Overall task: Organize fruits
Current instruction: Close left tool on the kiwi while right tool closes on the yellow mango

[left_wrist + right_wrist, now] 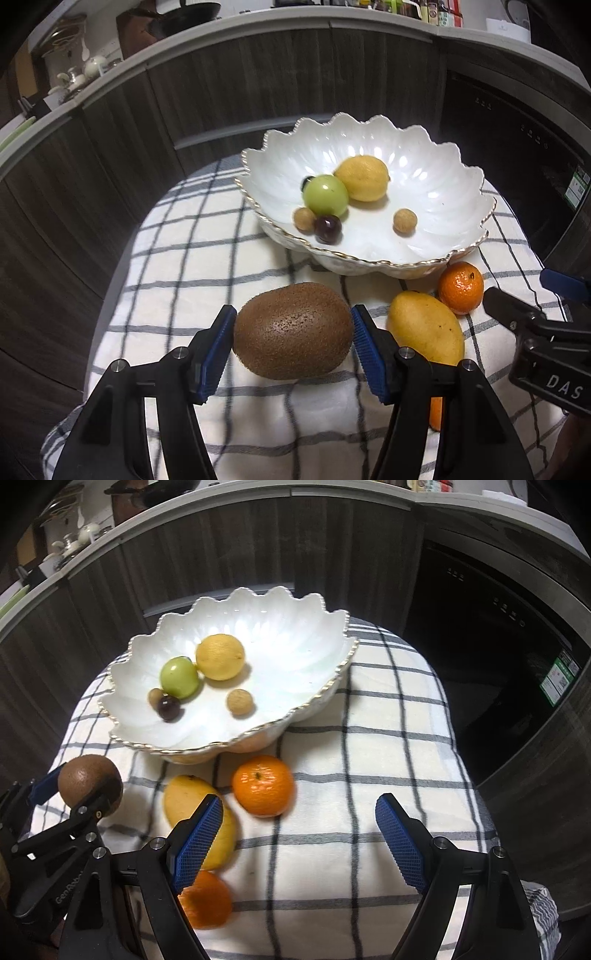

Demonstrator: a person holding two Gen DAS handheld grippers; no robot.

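Observation:
My left gripper (293, 332) is shut on a brown kiwi (293, 330), held just above the checked cloth in front of the white scalloped bowl (454, 199). The kiwi (88, 784) and left gripper also show at the left of the right wrist view. The bowl (295, 653) holds a lemon (364, 178), a green fruit (325, 195), a dark cherry (328, 228) and two small tan fruits (405, 220). A mango (424, 326) and a tangerine (461, 287) lie on the cloth. My right gripper (299, 834) is open and empty, above the cloth beside the mango (184, 801) and tangerine (263, 785). A second tangerine (207, 901) lies under its left finger.
The checked cloth (388, 738) covers a small table whose edges drop off left and right. Dark wood cabinets (221, 92) and a black appliance (487, 657) stand behind it. The right gripper's body (546, 332) shows at the right edge of the left wrist view.

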